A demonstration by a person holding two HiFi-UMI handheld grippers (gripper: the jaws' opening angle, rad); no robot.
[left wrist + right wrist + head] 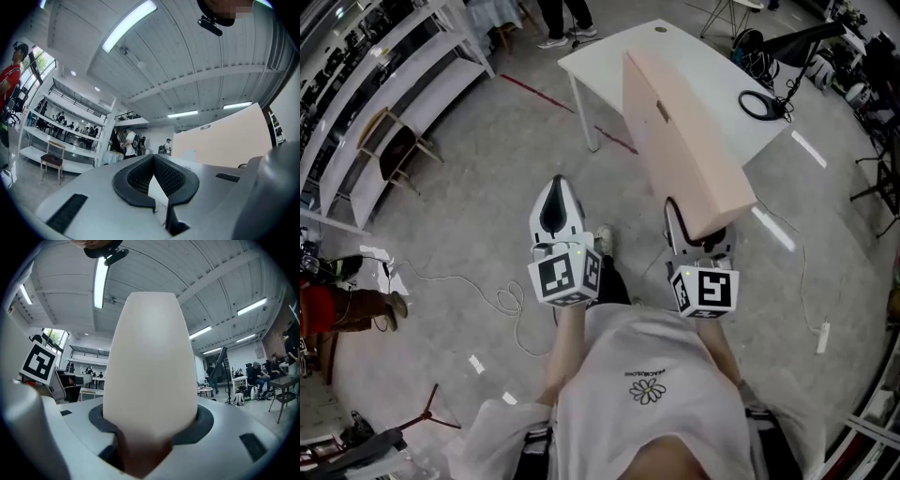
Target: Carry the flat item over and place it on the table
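The pale beige flat rectangular panel [684, 131] stands on edge at centre right of the head view, overlapping the white surface [609, 52] but not yet laid on it. The right gripper [698, 239] points level, its jaws clamped on the panel's near end, probably for one-handed carrying. The left gripper [556, 202] reaches forward beside it, jaws together and empty.

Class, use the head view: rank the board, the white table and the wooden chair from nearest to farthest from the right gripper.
1. board: held between the fingers of the right gripper, reaching ahead.
2. table: ahead, beyond the board.
3. chair: far off at the left.
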